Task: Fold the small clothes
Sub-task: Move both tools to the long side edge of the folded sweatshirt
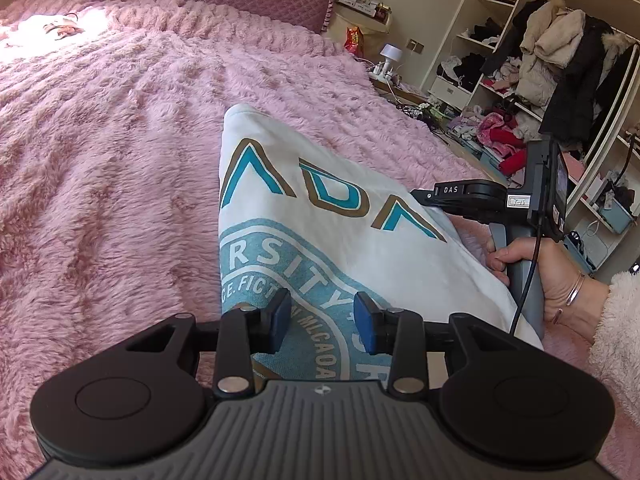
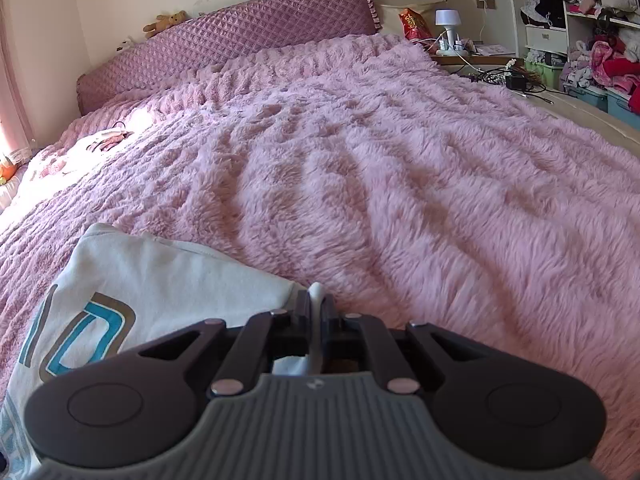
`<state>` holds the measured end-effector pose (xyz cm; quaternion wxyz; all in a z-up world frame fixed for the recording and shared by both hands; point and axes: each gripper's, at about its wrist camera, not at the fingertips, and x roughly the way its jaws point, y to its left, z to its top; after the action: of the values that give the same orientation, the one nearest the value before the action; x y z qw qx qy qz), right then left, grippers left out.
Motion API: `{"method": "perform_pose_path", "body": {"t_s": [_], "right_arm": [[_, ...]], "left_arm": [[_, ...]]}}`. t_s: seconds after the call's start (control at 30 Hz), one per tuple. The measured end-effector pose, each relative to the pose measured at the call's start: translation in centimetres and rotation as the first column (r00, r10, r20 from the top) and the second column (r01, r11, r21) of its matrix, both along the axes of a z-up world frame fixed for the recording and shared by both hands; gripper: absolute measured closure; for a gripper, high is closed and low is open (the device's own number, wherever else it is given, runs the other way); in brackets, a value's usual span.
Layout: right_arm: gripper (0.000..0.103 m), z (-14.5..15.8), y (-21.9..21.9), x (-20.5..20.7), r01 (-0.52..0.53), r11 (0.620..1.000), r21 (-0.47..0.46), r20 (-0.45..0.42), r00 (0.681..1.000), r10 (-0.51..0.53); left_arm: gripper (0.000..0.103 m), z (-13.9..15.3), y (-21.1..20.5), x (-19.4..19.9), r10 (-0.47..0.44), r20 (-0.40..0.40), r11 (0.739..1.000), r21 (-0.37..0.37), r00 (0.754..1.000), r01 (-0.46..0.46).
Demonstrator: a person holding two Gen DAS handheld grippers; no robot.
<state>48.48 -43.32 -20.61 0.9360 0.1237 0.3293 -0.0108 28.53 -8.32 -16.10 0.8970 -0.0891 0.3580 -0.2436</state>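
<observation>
On the pink blanket lay a white shirt with blue letters, partly folded. Above its print the left gripper hung with fingers spread, holding nothing. At the shirt's edge the right gripper was pressed together, pinching the cloth.

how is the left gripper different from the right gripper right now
The left gripper is open, its blue pads spread above the white printed shirt and holding nothing. The right gripper is shut, pinching a white edge of that shirt. The left one sits over the round teal print, the right one at the shirt's side edge by the pink blanket. Both are the same black build.
</observation>
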Motion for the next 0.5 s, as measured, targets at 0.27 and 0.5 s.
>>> {"method": "perform_pose_path", "body": {"t_s": [0.27,0.5], "right_arm": [[0.09,4.9,-1.2,-7.5,-0.09,0.99,0.11,0.087,0.993,0.081],[0.07,5.6,-0.4,-18.8,-0.149,0.978,0.145,0.055,0.988,0.143]], "left_arm": [[0.058,1.1,0.5,0.1,0.026,-0.015,0.999,-0.028,1.0,-0.027],[0.057,1.4,0.2,-0.7,0.03,-0.022,0.999,-0.028,0.999,-0.03]]}}
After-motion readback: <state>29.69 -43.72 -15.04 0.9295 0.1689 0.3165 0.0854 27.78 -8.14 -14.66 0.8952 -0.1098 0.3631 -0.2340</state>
